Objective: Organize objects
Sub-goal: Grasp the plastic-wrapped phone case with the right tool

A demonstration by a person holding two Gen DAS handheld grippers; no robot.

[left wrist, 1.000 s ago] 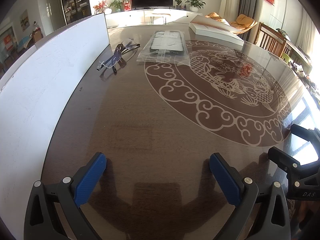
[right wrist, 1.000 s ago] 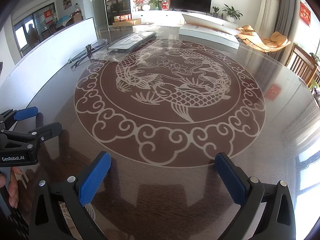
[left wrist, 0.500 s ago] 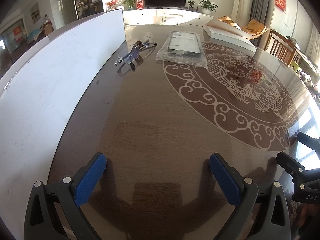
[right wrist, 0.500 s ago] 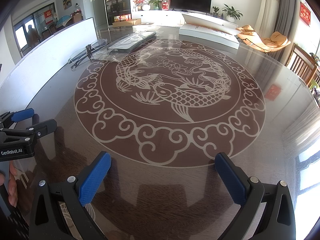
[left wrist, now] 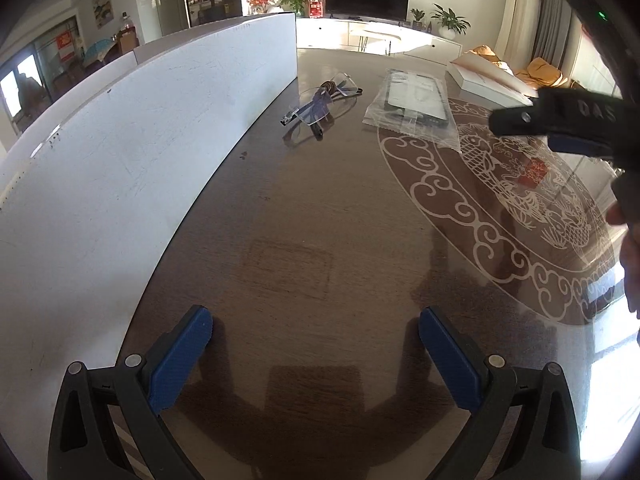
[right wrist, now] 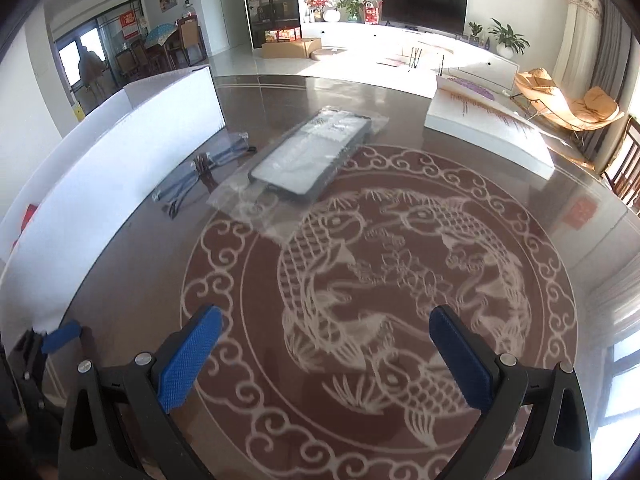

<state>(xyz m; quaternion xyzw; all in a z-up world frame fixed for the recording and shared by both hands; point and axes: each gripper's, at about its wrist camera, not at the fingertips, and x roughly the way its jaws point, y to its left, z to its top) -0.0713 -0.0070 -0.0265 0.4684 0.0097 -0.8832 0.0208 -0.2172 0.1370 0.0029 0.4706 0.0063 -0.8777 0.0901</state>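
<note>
1. Low over the dark round table [left wrist: 288, 216], left gripper [left wrist: 316, 336] held level with the surface, blue pads [left wrist: 180, 356] spread wide and gripping nothing, shadows of both fingers thrown on the wood just beneath.
2. Higher and further in, right gripper [right wrist: 326, 338] angled down over the pale carp medallion [right wrist: 400, 280] inlaid in the tabletop, blue-padded fingers [right wrist: 460, 360] likewise wide apart and empty.
3. Seen from the left wrist: body of the right gripper [left wrist: 568, 120] jutting in from the right edge, well above the table, with part of the holding hand [left wrist: 628, 240] showing below it at the frame's rim.
4. Seen from the right wrist: one blue tip of the left gripper [right wrist: 60, 334] poking in at lower left, close beside the white board [right wrist: 120, 168].
5. Ahead of both tools, clear-lensed glasses [left wrist: 320, 104] with dark-blue arms lying on the wood near the far end of the white board [left wrist: 140, 152], apart from it.
6. Just right of the glasses, dark phone case in a clear plastic bag [left wrist: 412, 104] lying flat, the bag's near corner overlapping the medallion's scrolled border [left wrist: 432, 192].
7. From the right wrist, same pair in view: glasses [right wrist: 200, 176] at left, bagged phone case [right wrist: 308, 156] beside them, both well clear of the open fingers.
8. Beyond, flat white box [right wrist: 488, 132] resting at the table's far right edge.
</note>
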